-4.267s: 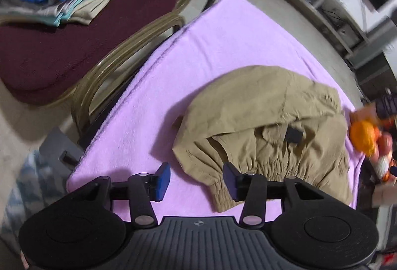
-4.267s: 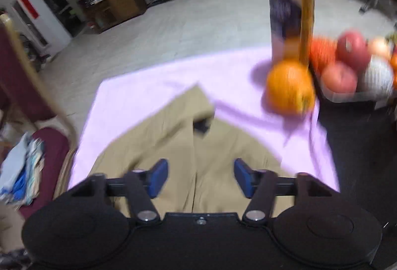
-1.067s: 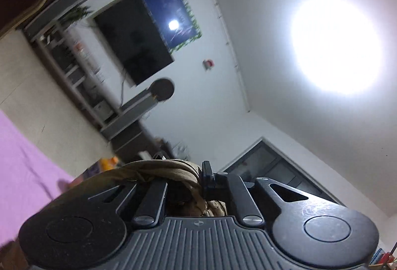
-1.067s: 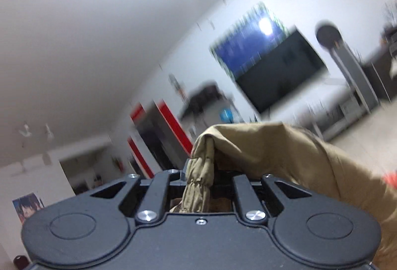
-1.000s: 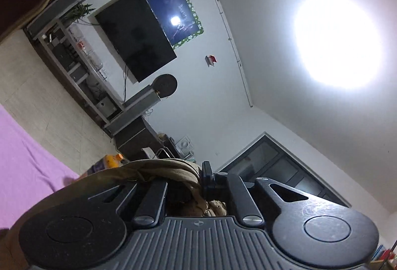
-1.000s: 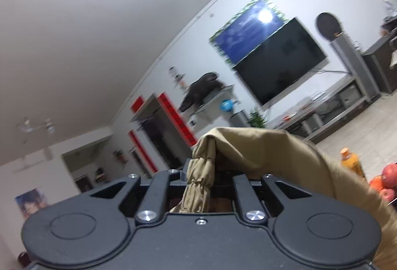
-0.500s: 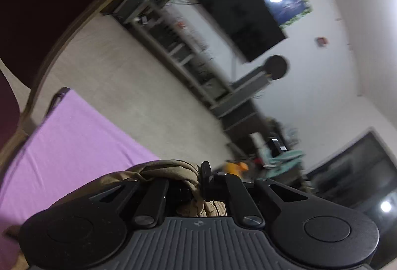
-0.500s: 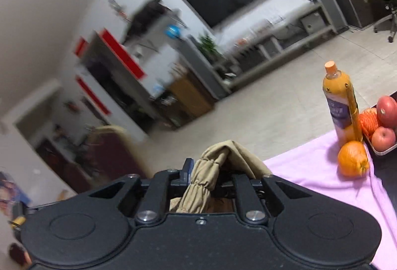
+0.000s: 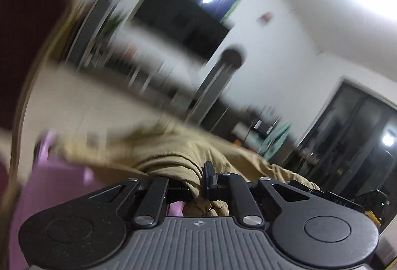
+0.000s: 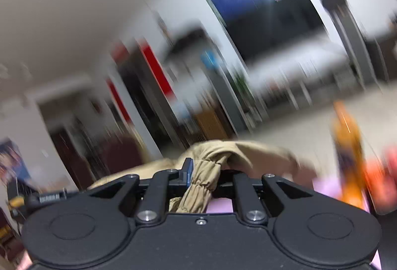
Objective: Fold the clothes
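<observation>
Plain tan gathered-cloth garment [image 9: 178,158], no pattern. Flat pink-lilac table cover [image 9: 49,185], plain. Matte black plastic left gripper [image 9: 198,183] and right gripper [image 10: 202,175], the latter showing one blue pad. Blurred orange bottle [image 10: 347,150]. Dark maroon chair back [image 9: 22,34].

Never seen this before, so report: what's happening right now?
Left claw, right claw both clamped on gathered khaki cloth garment. Pink cloth below. Nothing blocking; view blurred.
</observation>
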